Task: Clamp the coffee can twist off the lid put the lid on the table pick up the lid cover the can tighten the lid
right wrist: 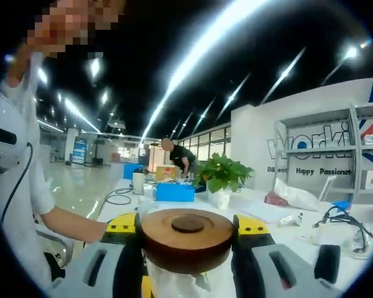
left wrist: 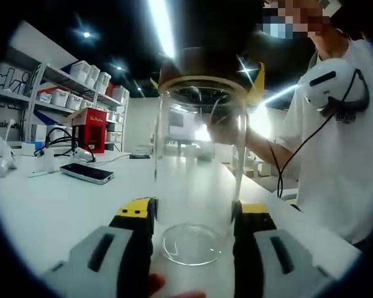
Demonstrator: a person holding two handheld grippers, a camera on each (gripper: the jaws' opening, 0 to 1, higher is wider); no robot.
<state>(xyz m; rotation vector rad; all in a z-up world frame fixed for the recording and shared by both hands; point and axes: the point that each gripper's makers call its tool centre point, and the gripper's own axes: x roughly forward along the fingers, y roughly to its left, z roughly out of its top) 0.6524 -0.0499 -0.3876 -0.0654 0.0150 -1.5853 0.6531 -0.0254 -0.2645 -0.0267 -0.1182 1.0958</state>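
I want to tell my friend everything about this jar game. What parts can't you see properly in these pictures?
- Left gripper view: the lid on the glass can is dark against the ceiling light, so its top is lost.
- Right gripper view: the can below the wooden lid is cut off by the bottom edge.
- Right gripper view: where the right gripper touches the lid is hidden behind the lid itself.
- Left gripper view: labels on the shelf boxes are too small.

We see the left gripper (left wrist: 194, 214) with its jaws pressed against both sides of the clear glass coffee can (left wrist: 199, 167), upright on the white worktop (left wrist: 50, 205), wooden lid (left wrist: 202, 68) on top, a phone (left wrist: 87, 173) lying to its left.
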